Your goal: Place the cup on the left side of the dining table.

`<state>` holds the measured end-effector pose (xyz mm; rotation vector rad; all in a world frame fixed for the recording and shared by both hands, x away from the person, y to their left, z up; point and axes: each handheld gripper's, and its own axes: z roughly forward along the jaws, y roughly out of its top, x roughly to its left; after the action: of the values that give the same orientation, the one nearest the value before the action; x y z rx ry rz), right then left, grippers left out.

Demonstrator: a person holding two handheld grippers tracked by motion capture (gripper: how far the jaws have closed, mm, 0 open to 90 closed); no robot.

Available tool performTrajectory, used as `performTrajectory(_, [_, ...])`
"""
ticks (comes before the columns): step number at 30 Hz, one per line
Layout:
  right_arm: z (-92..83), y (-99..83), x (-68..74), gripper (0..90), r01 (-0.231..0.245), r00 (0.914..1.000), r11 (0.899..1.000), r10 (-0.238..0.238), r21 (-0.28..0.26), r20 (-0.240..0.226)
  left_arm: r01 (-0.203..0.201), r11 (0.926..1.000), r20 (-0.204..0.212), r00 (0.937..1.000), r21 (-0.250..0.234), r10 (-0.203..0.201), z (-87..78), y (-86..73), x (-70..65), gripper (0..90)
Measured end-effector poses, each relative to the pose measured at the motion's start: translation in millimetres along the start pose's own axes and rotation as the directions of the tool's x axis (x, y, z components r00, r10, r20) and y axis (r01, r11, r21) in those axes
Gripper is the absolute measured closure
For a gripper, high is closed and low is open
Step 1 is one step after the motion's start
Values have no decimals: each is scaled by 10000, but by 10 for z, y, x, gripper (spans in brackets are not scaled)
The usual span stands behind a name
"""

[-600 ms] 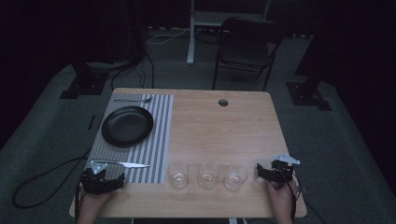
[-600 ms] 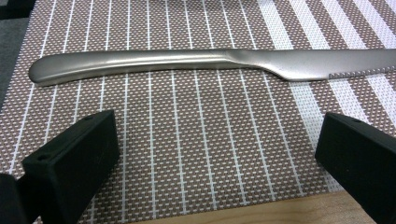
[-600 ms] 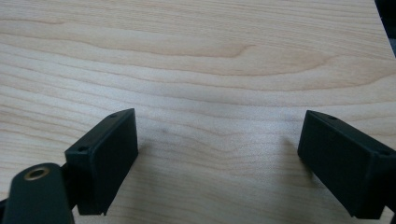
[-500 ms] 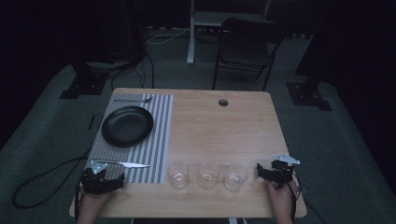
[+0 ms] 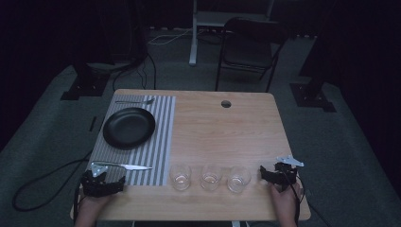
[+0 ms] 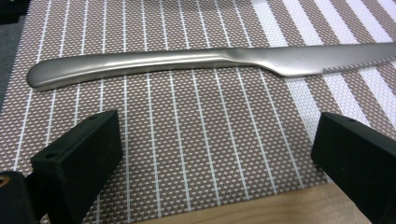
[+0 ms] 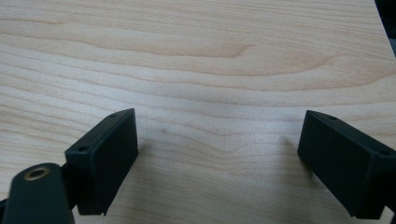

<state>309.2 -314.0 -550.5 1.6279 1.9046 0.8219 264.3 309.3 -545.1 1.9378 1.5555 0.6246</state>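
My left gripper hovers, jaws wide and empty, just short of table knife lying flat across striped placemat. My right gripper gapes empty over bare wooden table, beside three glasses.

Both grippers are matte black. The left gripper and the right gripper each carry a grey three-cornered plate on top and trail a black cable. Their blocky, square-edged fingers have small screw holes; a brass-ringed hole sits below one.
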Motion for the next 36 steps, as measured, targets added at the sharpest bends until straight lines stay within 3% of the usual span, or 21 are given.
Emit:
performTrajectory(8, [0,0,-1,117,4,10000,10000,-4,-2,-1,-467,9989,522,9976,48,464,-25,-5,-49,26])
performTrajectory(15, [0,0,0,117,3,10000,10000,-3,-2,1,-970,9951,1347,9860,-174,984,-49,26,-166,26])
performTrajectory(17, [0,0,0,117,0,10000,10000,0,-1,1,-970,9951,1347,9860,-174,984,-49,26,-166,26])
performTrajectory(22, [0,0,0,117,1,10000,10000,-1,-3,0,-1630,9862,1959,9666,-290,1655,-45,46,-323,26])
performTrajectory(26, [0,0,0,117,-2,10000,10000,2,0,0,-1866,9810,2398,9513,-529,1939,-66,62,-402,27])
performTrajectory(28, [0,0,0,117,0,10000,10000,0,-1,1,-1986,9781,2453,9469,-620,2078,-74,71,-436,27])
performTrajectory(32, [0,0,0,117,0,10000,10000,0,-2,0,-2171,9733,2863,9303,-748,2295,-85,85,-503,27])
performTrajectory(36, [0,0,0,117,1,10000,10000,-1,-1,0,-2393,9664,3037,9176,-935,2566,-95,101,-589,27])
